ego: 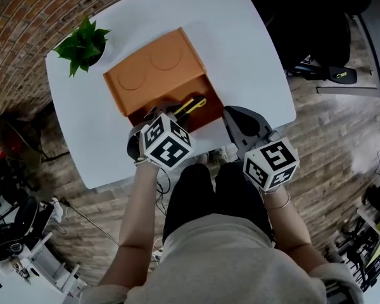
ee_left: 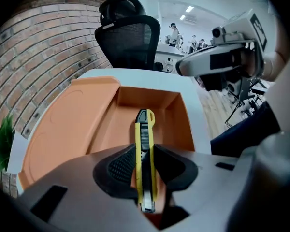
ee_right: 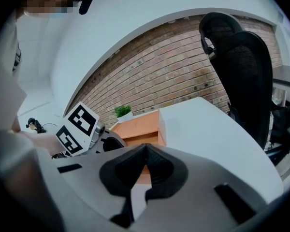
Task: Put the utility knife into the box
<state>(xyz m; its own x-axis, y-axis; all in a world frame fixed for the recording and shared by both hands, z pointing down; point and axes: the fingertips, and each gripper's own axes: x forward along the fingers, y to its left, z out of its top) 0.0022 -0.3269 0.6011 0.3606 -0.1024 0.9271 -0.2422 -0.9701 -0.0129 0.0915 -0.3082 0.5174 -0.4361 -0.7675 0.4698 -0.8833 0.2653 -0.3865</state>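
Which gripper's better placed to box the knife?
Left: the left gripper grips the yellow-and-black utility knife over the open orange box; the right gripper is shut, empty, off beside it.

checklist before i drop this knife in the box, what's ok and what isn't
1. Grip: left tongs shut on the yellow-and-black utility knife: ok.
2. Lid of the rectangular orange box folded back, box open: ok.
3. Knife over the open compartment: ok.
4. Compartment floor bare where it shows: ok.
5. Blade retracted: cannot tell.
6. Spare hand: right tongs shut, empty, off the box: ok.
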